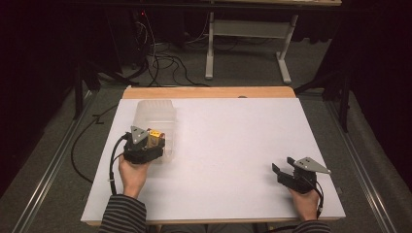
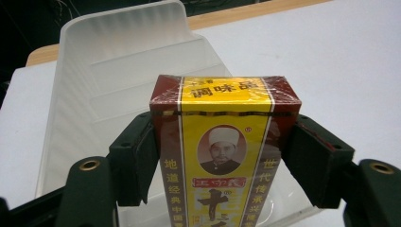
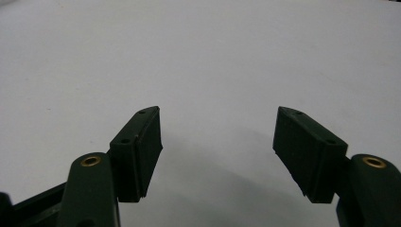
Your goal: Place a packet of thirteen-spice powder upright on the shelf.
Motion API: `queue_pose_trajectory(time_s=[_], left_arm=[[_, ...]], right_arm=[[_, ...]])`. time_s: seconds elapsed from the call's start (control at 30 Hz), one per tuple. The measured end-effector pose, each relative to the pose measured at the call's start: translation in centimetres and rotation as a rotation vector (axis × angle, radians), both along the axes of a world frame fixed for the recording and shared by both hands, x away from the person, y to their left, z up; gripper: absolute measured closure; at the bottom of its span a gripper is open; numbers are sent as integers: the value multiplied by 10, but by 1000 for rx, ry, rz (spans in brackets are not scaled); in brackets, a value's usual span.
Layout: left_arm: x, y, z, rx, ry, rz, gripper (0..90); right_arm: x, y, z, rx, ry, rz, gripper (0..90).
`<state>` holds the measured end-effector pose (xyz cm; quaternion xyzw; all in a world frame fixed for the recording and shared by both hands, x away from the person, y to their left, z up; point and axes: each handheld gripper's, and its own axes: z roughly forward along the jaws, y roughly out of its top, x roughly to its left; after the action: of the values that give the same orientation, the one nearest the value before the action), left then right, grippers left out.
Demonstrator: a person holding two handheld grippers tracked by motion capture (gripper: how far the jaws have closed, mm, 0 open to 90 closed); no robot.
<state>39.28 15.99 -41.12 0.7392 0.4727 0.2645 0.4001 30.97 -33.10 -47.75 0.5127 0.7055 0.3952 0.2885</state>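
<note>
At about nine o'clock on the white counter (image 1: 233,145), the left gripper (image 1: 151,141) is clamped on a small box (image 2: 226,156), yellow and dark red, wrapped in shiny film. Both pads press its long sides, and it hangs over the near end of a translucent plastic tray (image 1: 155,116) that lies with its far end toward twelve o'clock.

I think the film is the first danger: it is slippery, and the pads hold the box only at its middle, so a quick tilt could let it slide or turn between the jaws. The tray looks light too; if the box or a jaw pushes its thin wall, the tray may skid on the smooth counter or tip. Releasing too high could make the box fall over or bounce out.

At about four o'clock the right gripper (image 1: 291,175) rests near the edge, jaws wide apart and empty, too far to steady the tray.
</note>
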Motion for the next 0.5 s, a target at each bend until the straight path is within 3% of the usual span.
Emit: queue_pose_trajectory(time_s=[0.27,0.5], left_arm=[[-6,4,0,6,17,2,314],[-7,8,-1,-15,31,3,297]], right_arm=[[0,0,0,-2,0,-2,336],[0,0,0,-3,2,-4,335]])
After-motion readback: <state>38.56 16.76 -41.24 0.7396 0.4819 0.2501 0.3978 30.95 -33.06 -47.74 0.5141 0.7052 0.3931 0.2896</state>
